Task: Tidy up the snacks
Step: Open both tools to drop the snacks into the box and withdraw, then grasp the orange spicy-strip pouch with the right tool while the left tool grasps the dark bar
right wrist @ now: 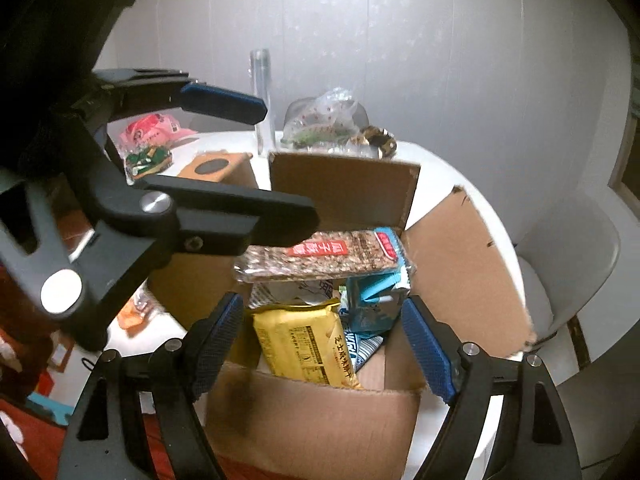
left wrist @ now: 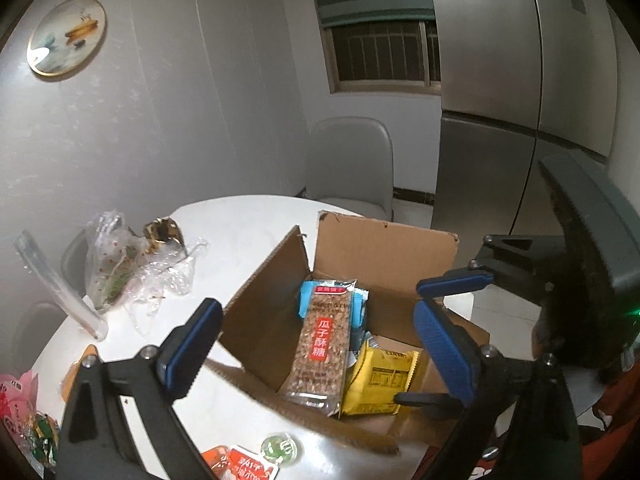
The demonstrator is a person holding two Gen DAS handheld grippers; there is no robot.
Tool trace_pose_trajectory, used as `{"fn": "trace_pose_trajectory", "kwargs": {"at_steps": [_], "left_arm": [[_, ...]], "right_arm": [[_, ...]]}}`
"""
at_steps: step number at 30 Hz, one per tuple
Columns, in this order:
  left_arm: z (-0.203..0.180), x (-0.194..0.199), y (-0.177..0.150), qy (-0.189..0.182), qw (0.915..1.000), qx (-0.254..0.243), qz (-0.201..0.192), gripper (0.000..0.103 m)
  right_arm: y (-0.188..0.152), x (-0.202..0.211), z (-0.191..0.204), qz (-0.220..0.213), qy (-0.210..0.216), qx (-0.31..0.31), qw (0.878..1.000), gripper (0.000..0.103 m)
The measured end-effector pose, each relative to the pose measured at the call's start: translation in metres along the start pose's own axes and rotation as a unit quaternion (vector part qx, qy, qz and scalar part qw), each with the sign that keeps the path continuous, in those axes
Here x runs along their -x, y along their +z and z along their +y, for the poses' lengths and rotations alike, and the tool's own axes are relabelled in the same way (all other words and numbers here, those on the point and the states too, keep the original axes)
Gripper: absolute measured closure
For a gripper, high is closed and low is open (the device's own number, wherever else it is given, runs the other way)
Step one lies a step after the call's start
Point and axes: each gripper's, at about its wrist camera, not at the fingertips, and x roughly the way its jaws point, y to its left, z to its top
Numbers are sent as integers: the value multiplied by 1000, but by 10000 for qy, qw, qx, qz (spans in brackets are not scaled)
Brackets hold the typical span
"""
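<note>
Pink bag (left wrist: 16, 400): we see it at the far left table edge; its print is too blurred to read.
Left gripper (left wrist: 316, 344): we hold its blue pads spread wide, gripping nothing, above the near edge of the box.
Orange packets (left wrist: 240, 465): we see white characters on them, but cannot read them.
Jelly cup (left wrist: 280, 447): green lid, on the table just beside the orange packets.
Box (left wrist: 384, 252): brown cardboard, flaps up, standing on the white table (left wrist: 240, 224).
Seed bar (left wrist: 322, 344): we read 瓜子酥糖 in white on a red band; a long clear wrapper over brown seed brittle, lying on top of the other snacks inside the box.
Yellow pack (left wrist: 378, 380): in the box just beside the bar; a nutrition table is printed on it, too small to read.
Right gripper (right wrist: 320, 350): we keep its blue pads spread too, holding nothing, over the open box.
</note>
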Motion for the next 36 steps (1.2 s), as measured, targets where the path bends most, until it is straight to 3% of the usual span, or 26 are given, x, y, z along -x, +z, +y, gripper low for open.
{"fn": "trace_pose_trajectory", "kwargs": {"at_steps": [10,17,25,31,36], "left_arm": [[39,74,-33,412,9952,674,-572,8],[69,108,-90,1042,9873,1050,-581,8],[106,115,-193,1766,9663,1855,-255,8],[121,96,-268,1940,9500,2437,206,8],[124,81,-308,1971,9413,2702,462,8]], "right_arm": [[7,41,46,-590,95,290,9978,24],[14,35,109,-700,764,723,9920,24],[5,-24,167,-271,1456,849,9853,24],[-24,-88,192,67,1466,580,9875,24],[-45,-128,198,322,1429,219,9890,24]]}}
